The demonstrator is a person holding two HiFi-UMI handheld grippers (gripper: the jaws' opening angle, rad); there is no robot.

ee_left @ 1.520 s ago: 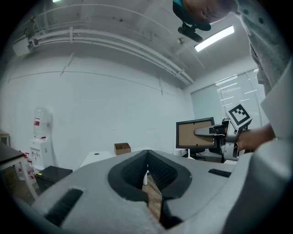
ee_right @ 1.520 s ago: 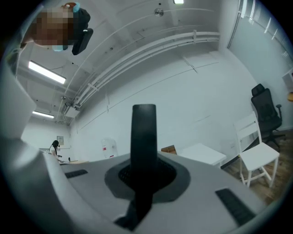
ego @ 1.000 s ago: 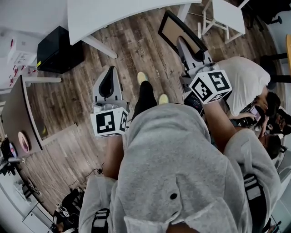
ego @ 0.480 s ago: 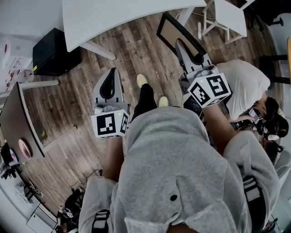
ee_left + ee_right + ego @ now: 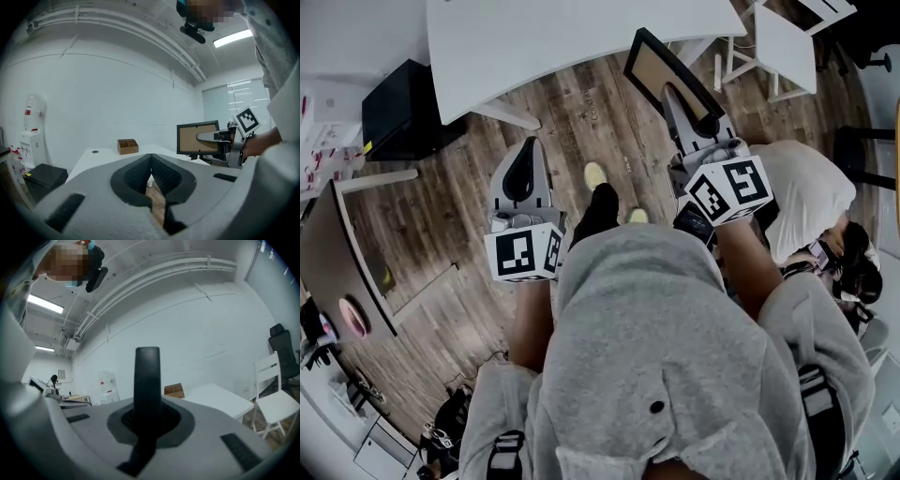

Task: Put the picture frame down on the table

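Note:
The picture frame (image 5: 653,62), black-edged with a brown back, hangs over the wood floor just short of the white table (image 5: 562,37). My right gripper (image 5: 682,97) is shut on its lower edge. In the right gripper view the frame (image 5: 147,376) stands edge-on as a dark upright bar between the jaws. From the left gripper view I see the frame (image 5: 197,138) upright with the right gripper (image 5: 220,139) clamped across it. My left gripper (image 5: 525,155) is shut with nothing in it, its jaws meeting over bare floor (image 5: 151,174).
A small wooden organiser box (image 5: 127,146) sits on the table's far part. A black box (image 5: 398,103) stands on the floor at left, a white chair (image 5: 276,394) at right, and a water dispenser (image 5: 32,136) by the wall. A seated person (image 5: 811,178) is close at right.
The table has drawn nearer and fills more of the top of the head view. Both grippers keep the same pose, and the frame stays in the right one.

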